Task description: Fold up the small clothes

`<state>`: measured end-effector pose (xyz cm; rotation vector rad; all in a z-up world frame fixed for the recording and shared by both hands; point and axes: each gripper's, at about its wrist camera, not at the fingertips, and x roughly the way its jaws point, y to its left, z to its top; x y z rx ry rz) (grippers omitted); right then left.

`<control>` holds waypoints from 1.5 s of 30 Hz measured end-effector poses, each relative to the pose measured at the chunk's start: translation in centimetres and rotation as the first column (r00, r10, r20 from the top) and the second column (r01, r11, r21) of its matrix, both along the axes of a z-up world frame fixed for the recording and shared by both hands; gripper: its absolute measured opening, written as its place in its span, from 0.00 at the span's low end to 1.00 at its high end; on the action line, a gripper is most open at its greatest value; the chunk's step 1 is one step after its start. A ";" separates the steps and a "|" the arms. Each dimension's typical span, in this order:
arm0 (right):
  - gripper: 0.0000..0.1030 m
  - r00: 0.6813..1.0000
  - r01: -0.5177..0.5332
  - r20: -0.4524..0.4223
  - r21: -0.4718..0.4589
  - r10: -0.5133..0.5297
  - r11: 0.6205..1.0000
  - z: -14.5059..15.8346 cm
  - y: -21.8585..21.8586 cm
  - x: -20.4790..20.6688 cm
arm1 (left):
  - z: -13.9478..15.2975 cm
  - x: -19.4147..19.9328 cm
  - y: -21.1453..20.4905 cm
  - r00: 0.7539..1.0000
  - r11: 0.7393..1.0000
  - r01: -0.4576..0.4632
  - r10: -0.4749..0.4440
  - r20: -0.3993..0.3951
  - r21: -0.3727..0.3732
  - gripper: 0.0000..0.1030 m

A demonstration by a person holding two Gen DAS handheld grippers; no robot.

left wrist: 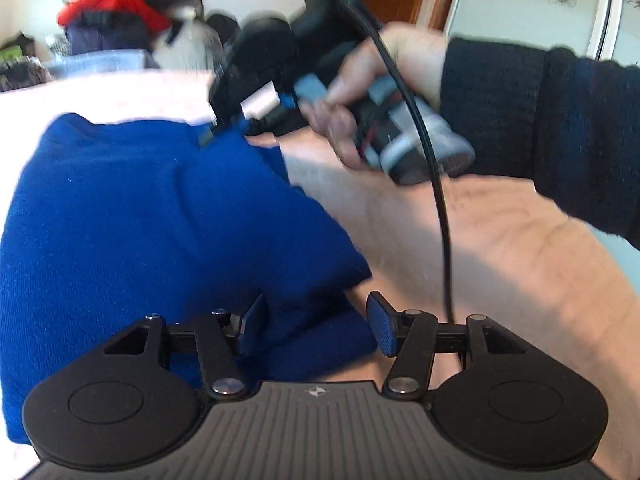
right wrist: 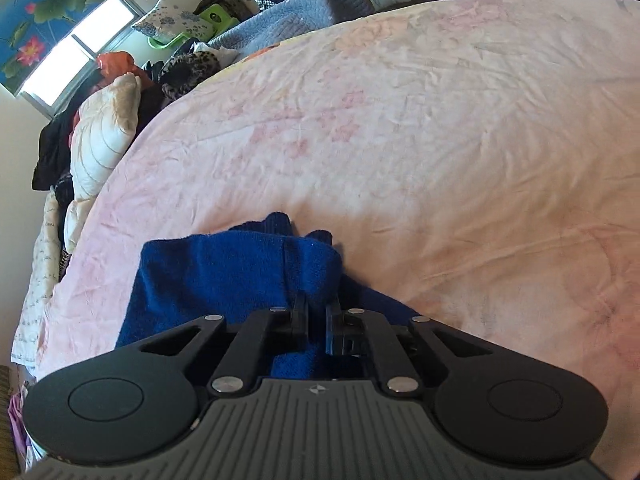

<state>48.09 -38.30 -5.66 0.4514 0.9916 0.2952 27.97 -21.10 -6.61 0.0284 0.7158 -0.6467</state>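
Note:
A dark blue knitted garment (left wrist: 140, 220) lies folded on the pink bedsheet (left wrist: 460, 240). My left gripper (left wrist: 316, 320) stands open at the garment's near right corner. Its pads are apart, with cloth lying under the left one and nothing pinched. At the garment's far edge a hand (left wrist: 360, 92) in a dark sleeve holds my right gripper (left wrist: 228, 120), which is blurred. In the right wrist view, my right gripper (right wrist: 317, 314) has its fingers nearly together with a fold of the blue garment (right wrist: 224, 276) between them. The garment's bulk lies ahead and to the left of these fingers.
The pink bedsheet (right wrist: 400, 140) stretches wide beyond the garment. A cream pillow (right wrist: 104, 136), a blue quilt (right wrist: 292, 16) and heaped clothes (left wrist: 112, 12) line the bed's far side. A black cable (left wrist: 436, 200) hangs from the right gripper across the left wrist view.

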 end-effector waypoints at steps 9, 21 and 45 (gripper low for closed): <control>0.47 0.990 0.094 0.064 0.354 -0.125 0.930 1.1 -4.2 -6.7 | 3.5 -3.1 4.9 0.984 0.995 -0.064 0.075 0.164 -0.072 0.54; 0.45 0.996 0.074 0.014 0.405 -0.087 0.911 -1.0 -4.9 -18.3 | 0.9 -3.8 12.8 0.911 0.909 -0.413 0.413 -0.018 -0.047 0.55; 0.17 0.997 0.074 -0.022 0.411 -0.072 0.909 -0.9 -3.3 -18.5 | 0.8 -4.6 11.4 0.940 0.930 -0.340 0.341 0.023 0.138 0.37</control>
